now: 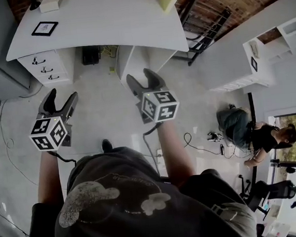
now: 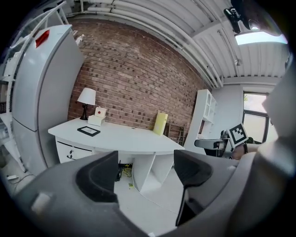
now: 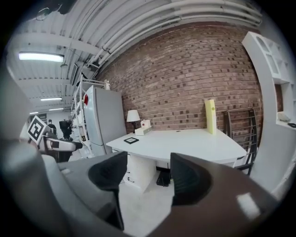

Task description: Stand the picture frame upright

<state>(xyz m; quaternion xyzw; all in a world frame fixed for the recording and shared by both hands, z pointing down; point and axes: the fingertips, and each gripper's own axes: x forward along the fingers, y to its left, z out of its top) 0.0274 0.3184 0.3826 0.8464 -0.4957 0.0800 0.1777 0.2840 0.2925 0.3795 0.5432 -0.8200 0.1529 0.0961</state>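
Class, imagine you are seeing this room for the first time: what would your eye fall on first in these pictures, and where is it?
First come the two grippers held out side by side in the middle of the head view, the left gripper and the right gripper, both with open, empty jaws. Ahead of them a white desk stands against a brick wall. A black picture frame lies flat near the desk's left end.

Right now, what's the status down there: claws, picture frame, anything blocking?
Left claw open, empty. Right claw open, empty. Picture frame flat on desk, untouched. Nothing seen blocking the way.
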